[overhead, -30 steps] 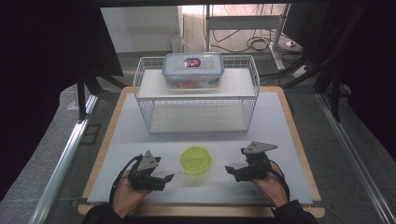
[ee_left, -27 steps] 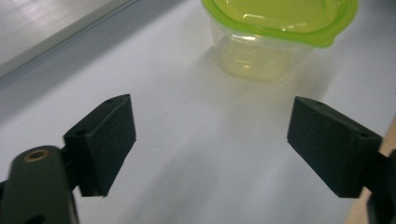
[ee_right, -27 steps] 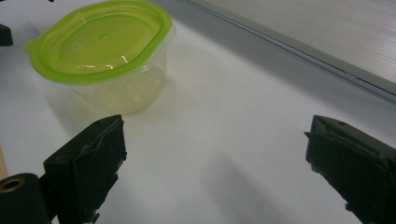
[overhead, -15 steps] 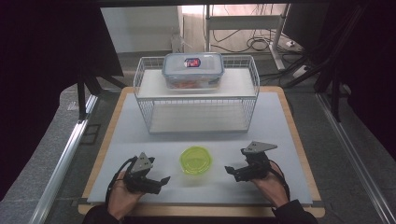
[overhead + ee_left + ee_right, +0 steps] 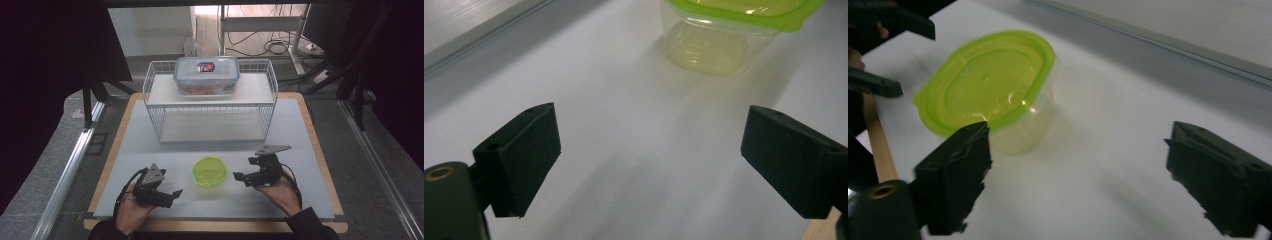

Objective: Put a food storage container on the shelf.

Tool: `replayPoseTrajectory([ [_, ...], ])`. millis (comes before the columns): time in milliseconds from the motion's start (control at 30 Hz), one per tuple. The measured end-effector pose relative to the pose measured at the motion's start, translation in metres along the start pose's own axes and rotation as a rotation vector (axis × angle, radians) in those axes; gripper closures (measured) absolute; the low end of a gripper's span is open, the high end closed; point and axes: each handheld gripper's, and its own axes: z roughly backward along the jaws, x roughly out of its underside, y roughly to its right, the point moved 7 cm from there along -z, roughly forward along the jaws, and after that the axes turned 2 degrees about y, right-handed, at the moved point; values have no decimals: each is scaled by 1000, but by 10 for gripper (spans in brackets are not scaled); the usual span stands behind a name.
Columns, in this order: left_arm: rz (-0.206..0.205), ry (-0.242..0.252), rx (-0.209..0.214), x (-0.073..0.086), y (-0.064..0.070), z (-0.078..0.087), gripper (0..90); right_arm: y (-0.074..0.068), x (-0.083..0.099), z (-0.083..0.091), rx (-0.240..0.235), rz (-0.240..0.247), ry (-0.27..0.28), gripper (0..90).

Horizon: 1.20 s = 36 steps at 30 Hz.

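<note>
— How are the hands posed?

— The left claw (image 5: 172, 193) is held low at the near left of the worktop (image 5: 125, 150), gripped from below by the left hand (image 5: 131, 210), and is turned towards the middle. Its jaws are spread wide, with nothing between them. The right claw (image 5: 239, 177) is held by the right hand (image 5: 280, 192) at the near right and is angled leftwards; its jaws are likewise spread and empty.

— What is counted on the worktop?

— Two containers and one rack are seen. A small clear tub with a green lid (image 5: 209, 171) is set between the two claws, near both yet touched by neither. A larger lidded box (image 5: 206, 75) is placed on top of the white wire rack (image 5: 210, 112), at the far side.

— Is anything in the way?

— The tub is seen directly ahead in the left gripper view (image 5: 729, 30), and ahead and to the left in the right gripper view (image 5: 990, 85). The rack is kept well behind it.
</note>
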Motion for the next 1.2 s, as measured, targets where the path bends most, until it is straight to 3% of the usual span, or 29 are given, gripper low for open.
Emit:
replayPoseTrajectory([
  [367,-15,-12,9,1,2,-1,120,-8,-21,-37,-101,-81,-55,478],
  [633,-27,-20,9,1,3,-1,133,2,-19,-52,-212,-243,-86,614],
  [900,-34,-22,6,2,4,-1,135,-1,-20,-55,-288,-331,-103,797],
  [1100,-37,-22,4,1,4,-1,136,-6,-22,-54,-331,-369,-107,817],
  [1200,-37,-20,4,1,4,-1,137,-7,-24,-52,-325,-367,-104,820],
])
